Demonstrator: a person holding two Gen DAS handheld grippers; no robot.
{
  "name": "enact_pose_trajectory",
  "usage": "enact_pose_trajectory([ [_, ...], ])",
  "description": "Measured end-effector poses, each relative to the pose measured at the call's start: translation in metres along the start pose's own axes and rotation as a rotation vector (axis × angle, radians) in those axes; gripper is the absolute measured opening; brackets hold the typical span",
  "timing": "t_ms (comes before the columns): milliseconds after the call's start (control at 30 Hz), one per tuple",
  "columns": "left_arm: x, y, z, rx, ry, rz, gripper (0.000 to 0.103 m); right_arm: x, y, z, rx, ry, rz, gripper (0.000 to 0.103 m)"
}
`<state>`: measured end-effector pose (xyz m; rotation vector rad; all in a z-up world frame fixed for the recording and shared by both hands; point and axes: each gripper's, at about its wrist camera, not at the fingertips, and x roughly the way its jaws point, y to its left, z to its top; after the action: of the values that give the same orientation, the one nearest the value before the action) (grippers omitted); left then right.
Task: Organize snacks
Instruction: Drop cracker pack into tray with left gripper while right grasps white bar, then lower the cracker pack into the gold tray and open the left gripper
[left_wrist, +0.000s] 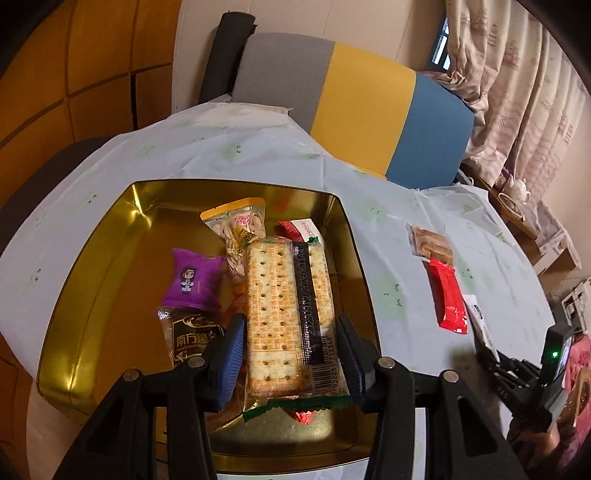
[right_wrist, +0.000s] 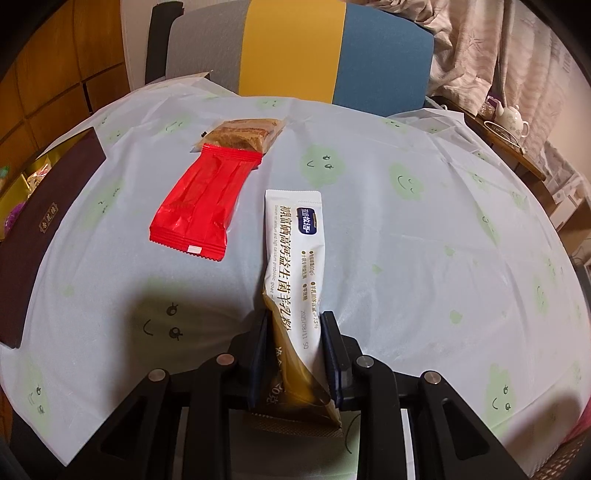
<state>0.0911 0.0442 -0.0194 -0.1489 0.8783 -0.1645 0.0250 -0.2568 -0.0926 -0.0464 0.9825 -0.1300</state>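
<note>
A gold tin (left_wrist: 110, 240) on the table holds a purple packet (left_wrist: 192, 277), a seed bag (left_wrist: 240, 229), a dark packet (left_wrist: 188, 338) and a red-and-white packet (left_wrist: 301, 229). My left gripper (left_wrist: 291, 336) is over the tin, its pads on both sides of a cracker pack (left_wrist: 286, 306). My right gripper (right_wrist: 294, 332) is shut on a white-and-gold powder stick (right_wrist: 295, 258), also seen in the left wrist view (left_wrist: 480, 325). A red wrapper (right_wrist: 203, 206) (left_wrist: 448, 295) and a brown cake packet (right_wrist: 243, 134) (left_wrist: 430, 242) lie on the cloth.
The table has a pale blue cloth with green faces (right_wrist: 406, 221). The tin's dark side wall (right_wrist: 48, 229) stands at the left of the right wrist view. A grey, yellow and blue chair (left_wrist: 354, 110) stands behind the table. A teapot (right_wrist: 511, 114) sits on a side table at the right.
</note>
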Motion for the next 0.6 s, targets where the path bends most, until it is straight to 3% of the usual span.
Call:
enact_pose_trajectory([
  [600,0.006,-0.016,0.003,0.073,0.005,0.018,0.049,-0.001,0.000,0.001,0.010,0.001,0.003,0.028],
])
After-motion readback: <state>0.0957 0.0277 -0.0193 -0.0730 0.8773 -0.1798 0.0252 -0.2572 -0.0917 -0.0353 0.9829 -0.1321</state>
